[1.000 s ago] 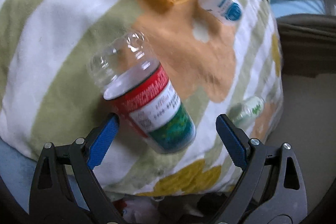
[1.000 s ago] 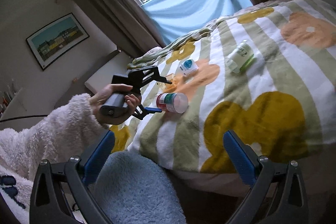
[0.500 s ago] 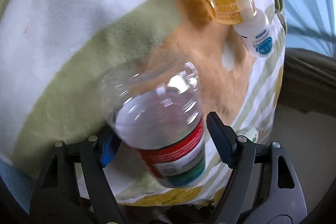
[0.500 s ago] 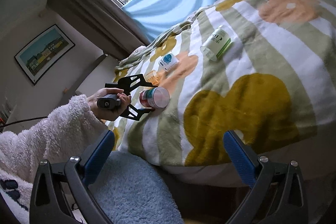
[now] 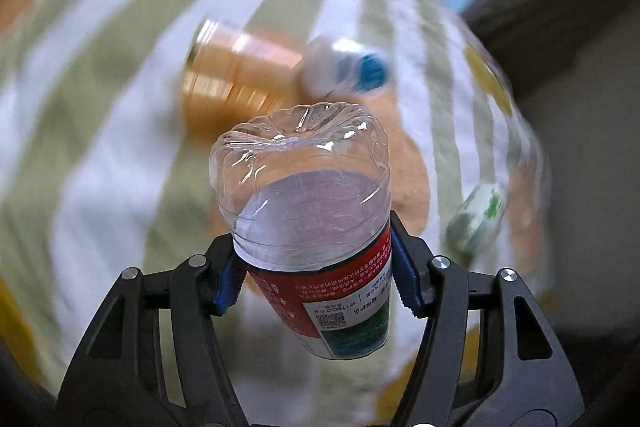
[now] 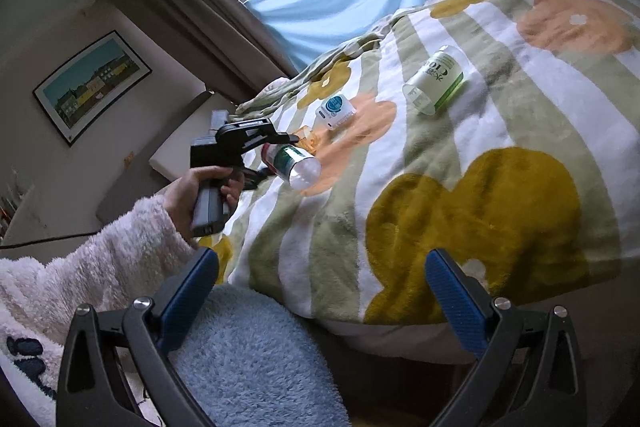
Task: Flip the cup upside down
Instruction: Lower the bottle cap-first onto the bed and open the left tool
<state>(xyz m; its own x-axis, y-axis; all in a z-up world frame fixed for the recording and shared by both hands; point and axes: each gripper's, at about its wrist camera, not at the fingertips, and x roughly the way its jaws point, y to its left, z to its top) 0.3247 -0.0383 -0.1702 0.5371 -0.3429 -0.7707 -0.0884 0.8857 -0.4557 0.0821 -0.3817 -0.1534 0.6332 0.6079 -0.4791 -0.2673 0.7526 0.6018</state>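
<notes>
Lifted since half a second ago, the cut-bottle cup [image 5: 316, 227] now hangs clear of the flowered blanket [image 6: 480, 195], pinched across its red label band by the left gripper [image 5: 316, 279], clear base pointing away from the camera. Thin plastic may buckle or slide between the blue pads [image 5: 404, 275] as the wrist rolls. Beyond lie an amber cup [image 5: 236, 75] and a white bottle [image 5: 344, 71], close enough to be knocked. The right gripper [image 6: 320, 291] hangs wide open and empty.
</notes>
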